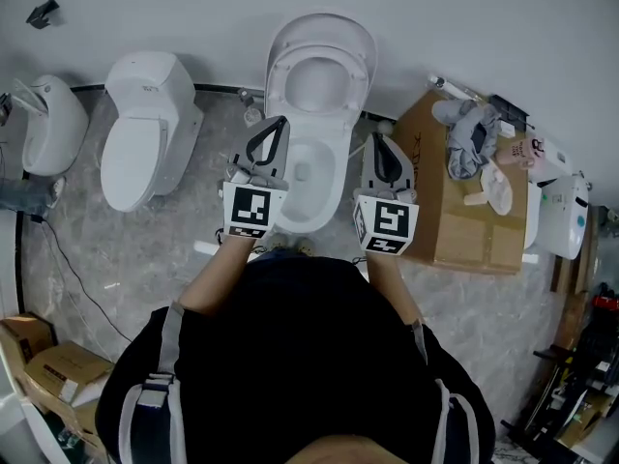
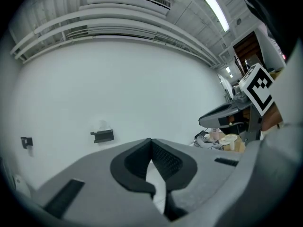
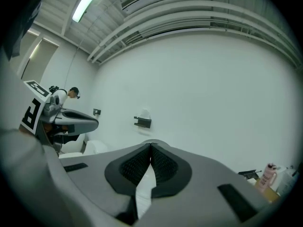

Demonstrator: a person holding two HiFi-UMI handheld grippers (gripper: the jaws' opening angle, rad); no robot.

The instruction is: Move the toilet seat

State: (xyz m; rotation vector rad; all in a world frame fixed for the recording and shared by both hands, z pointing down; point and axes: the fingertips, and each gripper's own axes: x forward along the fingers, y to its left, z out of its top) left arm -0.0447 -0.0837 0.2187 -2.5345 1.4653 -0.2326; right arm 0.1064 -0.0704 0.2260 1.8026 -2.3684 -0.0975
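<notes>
Jaws clenched on both grippers, nothing between the pads.
Left gripper point(image 2: 151, 142) and right gripper point(image 3: 151, 146): dark textured pads meet at the tips, both empty, both facing a plain white wall point(image 2: 118, 93). White oval plastic toilet seat point(image 1: 282, 75): raised with its lid against that wall, ahead of both jaw pairs and between them, untouched. White ceramic toilet bowl point(image 1: 311, 177): open, lying between the two grippers. Second white toilet with closed lid point(image 1: 145, 133): out beyond the left jaws. Brown cardboard box point(image 1: 464, 211): out beyond the right jaws, crumpled grey cloth point(image 1: 467, 133) on top.
</notes>
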